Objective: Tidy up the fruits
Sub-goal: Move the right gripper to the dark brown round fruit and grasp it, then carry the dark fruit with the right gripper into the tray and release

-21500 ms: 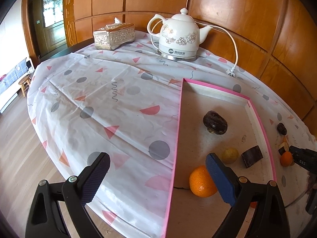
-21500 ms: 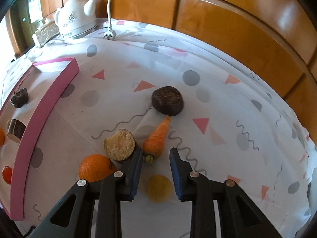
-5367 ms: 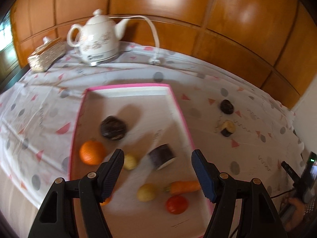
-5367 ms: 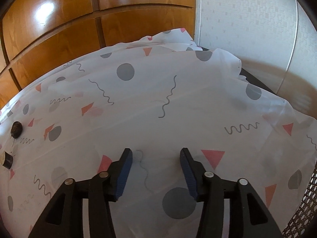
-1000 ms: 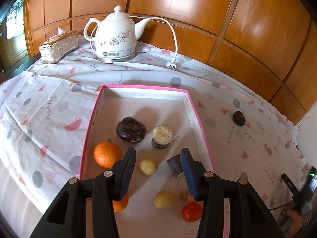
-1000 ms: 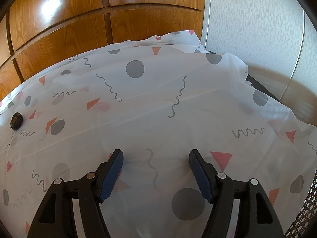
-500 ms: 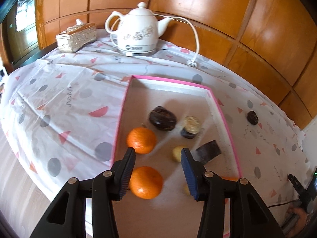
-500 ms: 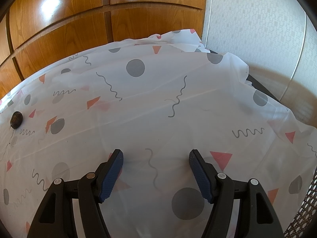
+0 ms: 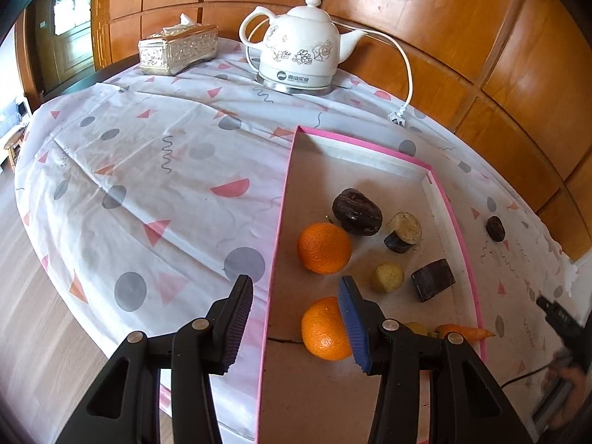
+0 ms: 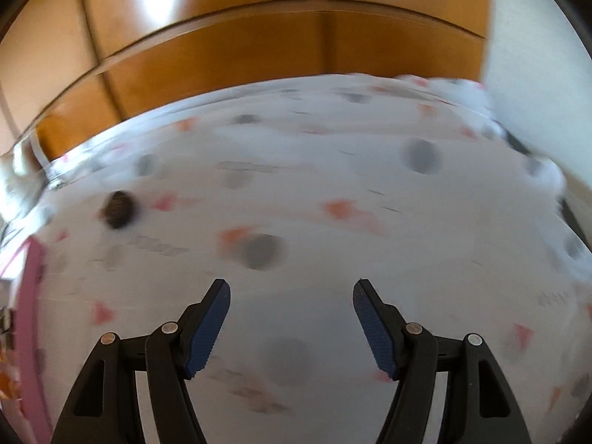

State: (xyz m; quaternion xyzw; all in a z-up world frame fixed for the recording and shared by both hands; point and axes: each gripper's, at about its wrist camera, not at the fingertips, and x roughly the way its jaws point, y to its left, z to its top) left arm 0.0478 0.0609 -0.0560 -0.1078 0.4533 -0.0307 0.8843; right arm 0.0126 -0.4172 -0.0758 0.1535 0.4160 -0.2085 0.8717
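In the left wrist view a pink-rimmed tray [image 9: 370,147] holds two oranges [image 9: 324,247], a dark round fruit [image 9: 356,211], a cut dark-skinned piece [image 9: 403,232], a small yellow fruit [image 9: 387,277], a dark brown block [image 9: 433,279] and a carrot [image 9: 464,332]. My left gripper [image 9: 295,292] is open and empty above the tray's left rim. One small dark fruit [image 9: 495,228] lies on the cloth right of the tray; it also shows in the blurred right wrist view [image 10: 119,209]. My right gripper [image 10: 291,290] is open and empty above the cloth.
A white kettle [image 9: 300,57] with a cord and plug [image 9: 397,118] and a silver tissue box [image 9: 178,48] stand at the table's back. Wood panelling runs behind the table. The tray's pink rim [image 10: 35,277] shows at the left of the right wrist view.
My left gripper has swung left, its fingers now straddling the tray's left rim. My right gripper has swung fast to the left, bringing the small dark fruit closer to centre.
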